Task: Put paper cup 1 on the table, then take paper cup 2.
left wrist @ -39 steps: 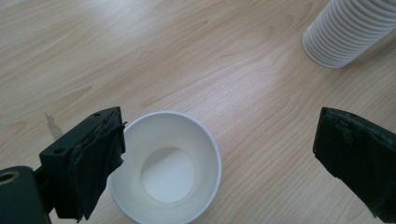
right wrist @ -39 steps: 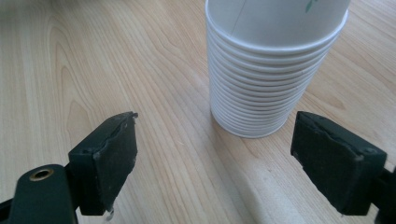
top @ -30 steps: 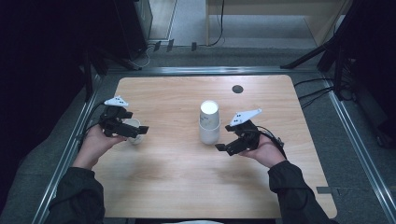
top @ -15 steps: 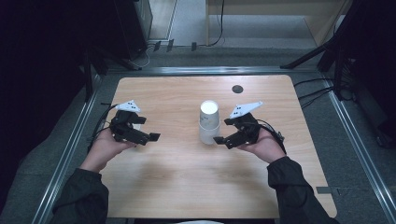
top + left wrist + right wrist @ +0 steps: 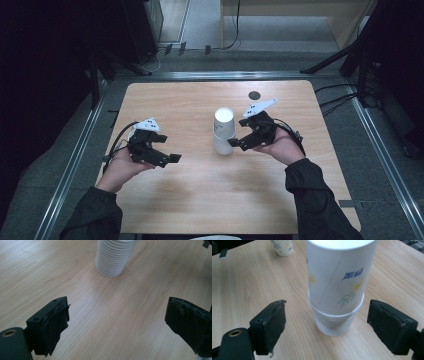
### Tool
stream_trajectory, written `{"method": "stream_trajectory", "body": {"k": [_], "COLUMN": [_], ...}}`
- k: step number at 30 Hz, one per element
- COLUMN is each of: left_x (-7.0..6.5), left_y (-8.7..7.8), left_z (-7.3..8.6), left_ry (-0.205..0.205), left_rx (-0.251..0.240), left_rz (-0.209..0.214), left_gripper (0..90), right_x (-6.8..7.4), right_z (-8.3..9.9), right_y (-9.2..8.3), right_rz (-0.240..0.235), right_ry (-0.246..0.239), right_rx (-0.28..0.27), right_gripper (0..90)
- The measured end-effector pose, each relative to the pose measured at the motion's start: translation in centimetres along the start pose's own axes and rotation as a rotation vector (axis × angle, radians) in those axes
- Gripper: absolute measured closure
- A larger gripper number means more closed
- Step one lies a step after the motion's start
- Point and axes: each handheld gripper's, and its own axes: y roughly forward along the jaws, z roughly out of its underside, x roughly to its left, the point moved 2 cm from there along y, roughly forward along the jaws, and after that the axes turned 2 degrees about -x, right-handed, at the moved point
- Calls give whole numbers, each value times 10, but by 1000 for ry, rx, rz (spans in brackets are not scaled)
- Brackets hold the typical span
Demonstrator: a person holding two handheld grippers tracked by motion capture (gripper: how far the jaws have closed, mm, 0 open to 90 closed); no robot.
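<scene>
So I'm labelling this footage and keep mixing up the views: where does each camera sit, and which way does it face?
High view: above the person's side, looking forward and down at the table; both forearms, left gripper, right gripper.
Left gripper view: rides that gripper, facing the cup stack; open jaws.
Right gripper view: rides that gripper, close on the stack, single cup beyond.
All share the stack.

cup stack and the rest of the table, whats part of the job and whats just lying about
In the job:
stack of paper cups
right claw, open beside the stack
left claw, open
single flowered cup

Lying about:
dark round spot on the table
</scene>
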Motion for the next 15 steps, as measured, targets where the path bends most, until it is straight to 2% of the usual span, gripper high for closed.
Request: {"method": "stream_trajectory", "body": {"k": [4, 6, 11, 15], "left_x": [-8, -10, -10, -11], "left_y": [7, 9, 13, 15], "left_z": [-1, -1, 1, 2], "left_ry": [25, 55, 49, 48], "left_rx": [5, -2, 5, 8], "left_rz": [17, 1, 16, 29], "left_gripper": [55, 55, 60, 60], "right_x": [-6, -8, -11, -15], "right_z": [-11, -18, -30, -34], "right_y": [0, 1, 2, 3], "right_rz": [-40, -51, -45, -52], "right_ry": [-25, -35, -71, -64], "right_rx": [8, 14, 19, 14], "right_gripper": [185, 185, 184, 186]}}
